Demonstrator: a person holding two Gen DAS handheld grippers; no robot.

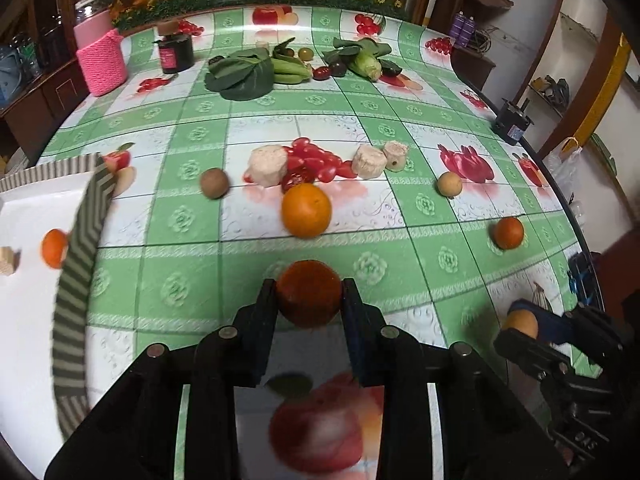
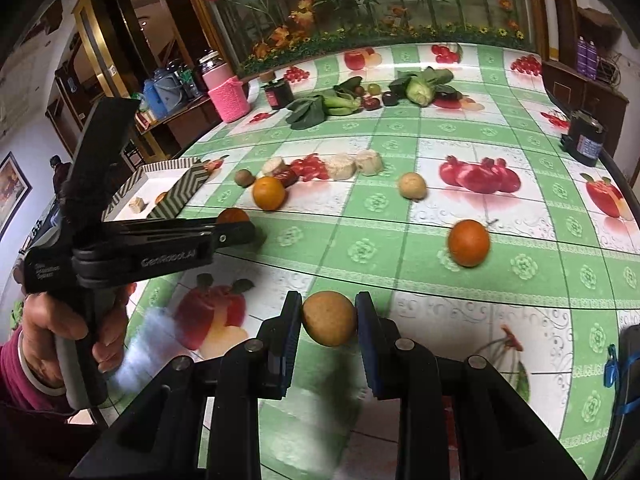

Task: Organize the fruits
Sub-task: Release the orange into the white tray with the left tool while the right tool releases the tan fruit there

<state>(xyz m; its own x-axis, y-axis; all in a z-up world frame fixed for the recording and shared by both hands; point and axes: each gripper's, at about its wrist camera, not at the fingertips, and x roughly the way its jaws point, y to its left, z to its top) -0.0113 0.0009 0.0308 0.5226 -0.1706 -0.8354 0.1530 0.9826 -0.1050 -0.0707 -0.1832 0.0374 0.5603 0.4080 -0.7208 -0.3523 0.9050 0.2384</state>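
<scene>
The left hand-held gripper stood narrowly parted, pads pressed on a dark orange tangerine above the table. The right hand-held gripper clamped a tan round fruit near the table's front edge. Farther on lay an orange, and a striped tray sat at the left edge.

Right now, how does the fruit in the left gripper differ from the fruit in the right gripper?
The left gripper is shut on a dark orange tangerine; the right gripper is shut on a tan-brown round fruit. The tangerine looks larger and glossier; the tan fruit is smaller and matte. Both are round, pinched between the pads above the tablecloth.
</scene>
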